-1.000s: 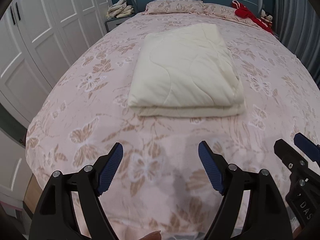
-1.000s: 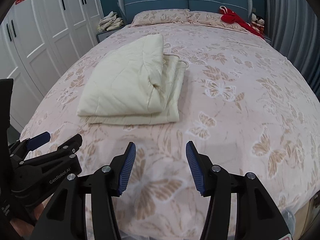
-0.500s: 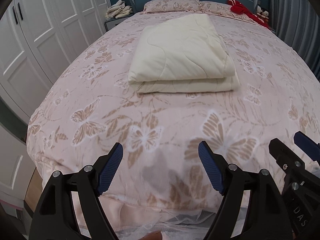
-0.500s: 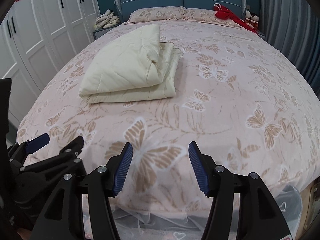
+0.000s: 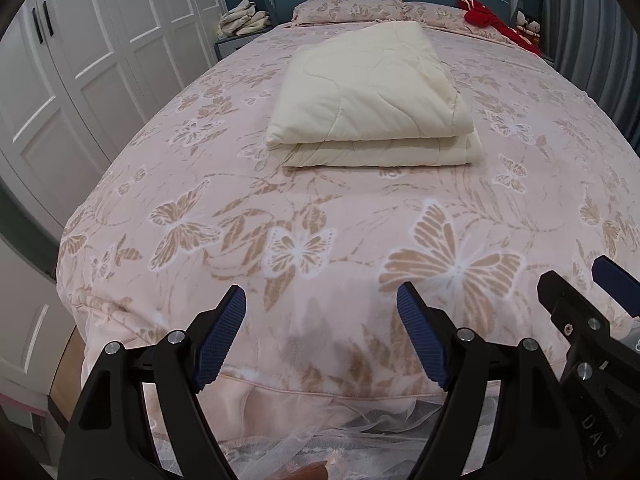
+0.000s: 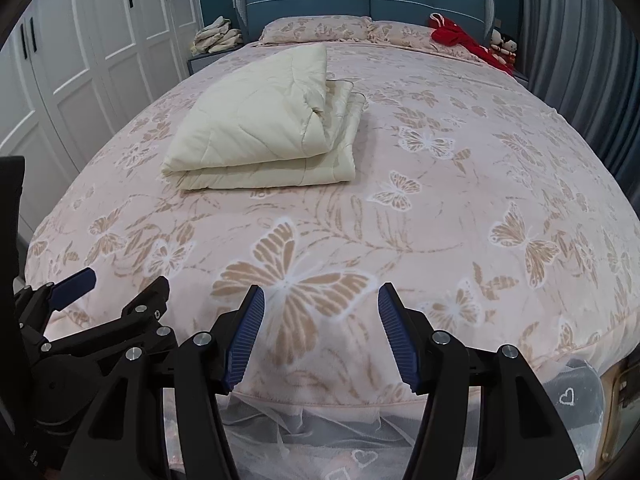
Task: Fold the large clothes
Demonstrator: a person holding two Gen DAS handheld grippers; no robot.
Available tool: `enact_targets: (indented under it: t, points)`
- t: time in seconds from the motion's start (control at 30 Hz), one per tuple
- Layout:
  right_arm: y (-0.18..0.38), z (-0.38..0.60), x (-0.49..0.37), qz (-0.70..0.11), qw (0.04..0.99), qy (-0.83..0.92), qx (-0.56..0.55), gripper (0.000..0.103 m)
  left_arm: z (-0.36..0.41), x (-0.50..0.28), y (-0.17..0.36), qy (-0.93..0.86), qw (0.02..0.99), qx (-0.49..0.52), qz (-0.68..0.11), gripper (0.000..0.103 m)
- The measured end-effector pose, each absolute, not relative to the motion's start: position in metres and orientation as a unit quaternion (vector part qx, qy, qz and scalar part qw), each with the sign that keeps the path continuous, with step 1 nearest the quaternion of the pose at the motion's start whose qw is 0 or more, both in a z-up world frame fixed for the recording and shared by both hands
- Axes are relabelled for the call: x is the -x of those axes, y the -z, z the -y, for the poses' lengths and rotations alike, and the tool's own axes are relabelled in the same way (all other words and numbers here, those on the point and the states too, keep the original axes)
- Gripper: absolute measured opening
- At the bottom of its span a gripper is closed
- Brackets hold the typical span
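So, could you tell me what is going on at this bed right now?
A person holds two grippers at the foot of the bed. The left gripper and right gripper are both open and empty, over the bedspread's near edge; the right one's jaws have just been opening. The cream quilt lies folded in the middle of the bed, untouched by either gripper.

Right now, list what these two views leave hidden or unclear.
- Quilt: its underside and inner layers are hidden by its own folds in both views.
- Red cloth by the pillows: too small to identify.
- Bed's foot end: covered by the left gripper and right gripper.
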State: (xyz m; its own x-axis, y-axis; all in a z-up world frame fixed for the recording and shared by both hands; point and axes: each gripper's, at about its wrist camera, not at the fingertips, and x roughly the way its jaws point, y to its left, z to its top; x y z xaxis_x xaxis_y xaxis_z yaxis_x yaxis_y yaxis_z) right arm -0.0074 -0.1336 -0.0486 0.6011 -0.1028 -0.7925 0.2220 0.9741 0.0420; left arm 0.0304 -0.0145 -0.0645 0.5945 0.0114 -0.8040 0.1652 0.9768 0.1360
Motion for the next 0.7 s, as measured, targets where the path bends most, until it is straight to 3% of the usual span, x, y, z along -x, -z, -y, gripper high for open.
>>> enact_targets:
  t: [0.7]
  points:
    - [0.05, 0.1238, 0.0144, -0.439, 0.891, 0.093, -0.061, 0.059, 0.0061, -0.0225, 0.0669, 0.037, 0.889, -0.102, -0.445, 0.075]
